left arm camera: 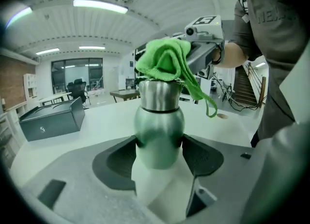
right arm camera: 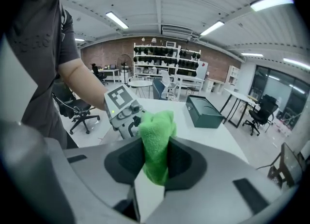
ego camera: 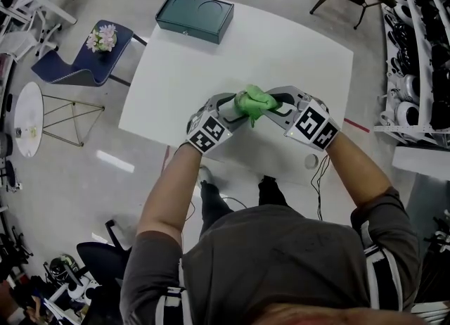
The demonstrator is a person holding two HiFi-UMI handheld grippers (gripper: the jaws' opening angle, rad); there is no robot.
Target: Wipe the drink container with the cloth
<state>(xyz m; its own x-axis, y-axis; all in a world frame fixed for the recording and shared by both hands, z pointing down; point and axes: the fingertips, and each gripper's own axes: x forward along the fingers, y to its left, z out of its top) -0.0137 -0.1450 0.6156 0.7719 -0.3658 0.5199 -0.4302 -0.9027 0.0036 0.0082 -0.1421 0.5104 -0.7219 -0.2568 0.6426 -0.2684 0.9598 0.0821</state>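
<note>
A steel drink bottle is clamped between the pads of my left gripper, held above the white table. A green cloth lies bunched over the bottle's top, one strand hanging down its right side. In the head view the cloth sits between the two grippers, and only a sliver of the bottle shows beside it. My right gripper is shut on the green cloth, pressing it against the bottle's mouth. The left gripper and right gripper face each other.
A dark green box rests at the far edge of the table. A blue chair with flowers stands to the left. A small round mark is near the table's front right edge. Shelving lines the right side.
</note>
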